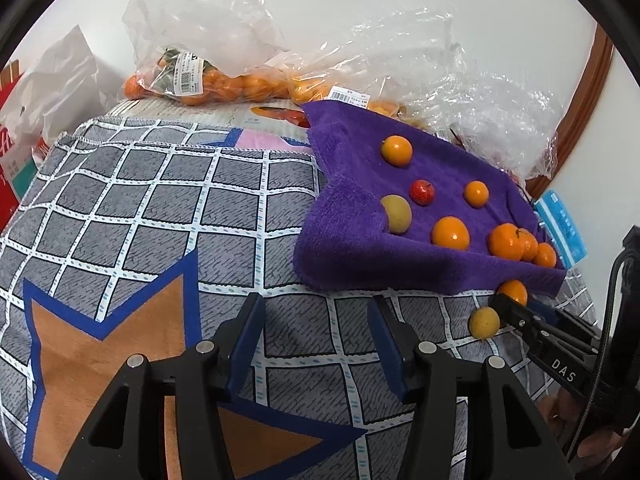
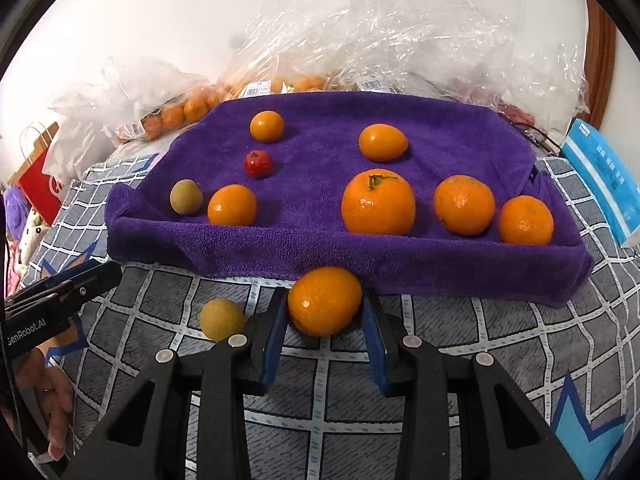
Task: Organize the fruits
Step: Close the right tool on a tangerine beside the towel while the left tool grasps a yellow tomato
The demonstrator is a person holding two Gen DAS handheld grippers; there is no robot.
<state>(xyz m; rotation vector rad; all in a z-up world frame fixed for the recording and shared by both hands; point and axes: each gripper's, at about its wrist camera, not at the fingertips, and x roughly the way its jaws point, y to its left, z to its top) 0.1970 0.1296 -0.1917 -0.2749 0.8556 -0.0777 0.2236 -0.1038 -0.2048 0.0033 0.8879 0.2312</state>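
A purple towel (image 2: pixel 320 248) (image 1: pixel 352 256) lies on the grey checked cloth and holds several oranges, a small red fruit (image 2: pixel 258 163) (image 1: pixel 422 191) and a yellow-green fruit (image 2: pixel 185 197) (image 1: pixel 396 213). My right gripper (image 2: pixel 325 312) (image 1: pixel 500 300) has its pads on both sides of a small orange (image 2: pixel 324 300) (image 1: pixel 513 291) on the cloth just in front of the towel. A second yellow-green fruit (image 2: pixel 222 319) (image 1: pixel 484 322) lies just left of it. My left gripper (image 1: pixel 316 320) is open and empty over the checked cloth, left of the towel; it also shows in the right wrist view (image 2: pixel 100 276).
Clear plastic bags of oranges (image 1: pixel 208 84) (image 2: pixel 180 112) lie behind the towel against the white wall. A blue packet (image 2: pixel 608 184) (image 1: pixel 560 220) sits at the right. A red paper bag (image 2: pixel 40 184) stands at the far left. The checked cloth (image 1: pixel 140 200) stretches left of the towel.
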